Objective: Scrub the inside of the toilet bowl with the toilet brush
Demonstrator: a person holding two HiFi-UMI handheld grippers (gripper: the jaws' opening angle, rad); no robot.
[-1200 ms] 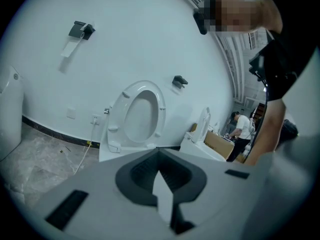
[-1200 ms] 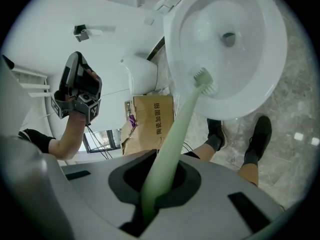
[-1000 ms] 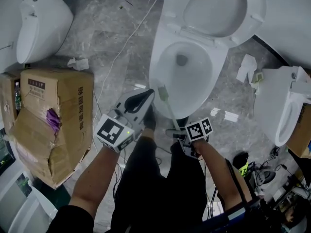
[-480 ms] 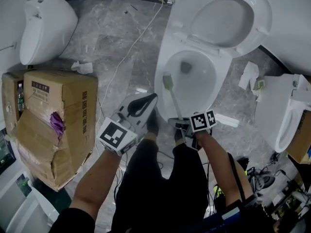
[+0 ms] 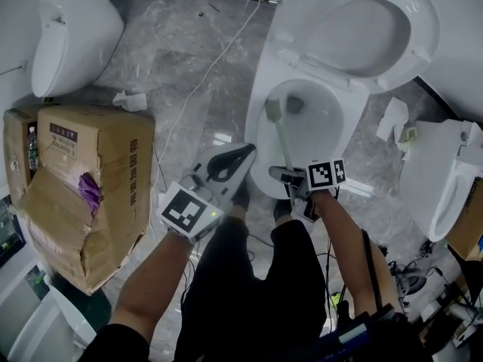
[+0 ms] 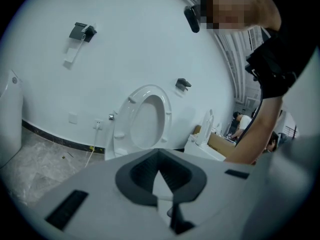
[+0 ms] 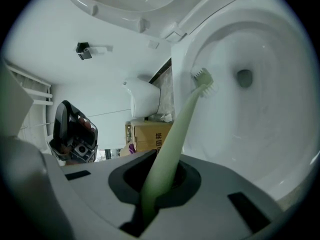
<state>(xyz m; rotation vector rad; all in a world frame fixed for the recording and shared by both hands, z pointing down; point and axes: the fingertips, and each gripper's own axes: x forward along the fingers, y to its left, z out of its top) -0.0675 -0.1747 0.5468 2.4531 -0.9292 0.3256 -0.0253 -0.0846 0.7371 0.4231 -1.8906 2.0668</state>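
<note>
Reaches farther over the toilet bowl than a second ago with the right gripper, now at the bowl's near rim. Pinches the pale green handle of the toilet brush between its jaws there, with the bristle head up at the bowl's left inner wall, just left of the drain hole. Holds the left gripper pressed together on nothing, above the floor just off the bowl's near-left edge. Shows the seat raised behind the bowl. Takes in a white cable trailing across the marble floor to the left, a torn cardboard box farther left, and a second toilet at the floor's far-left corner.
</note>
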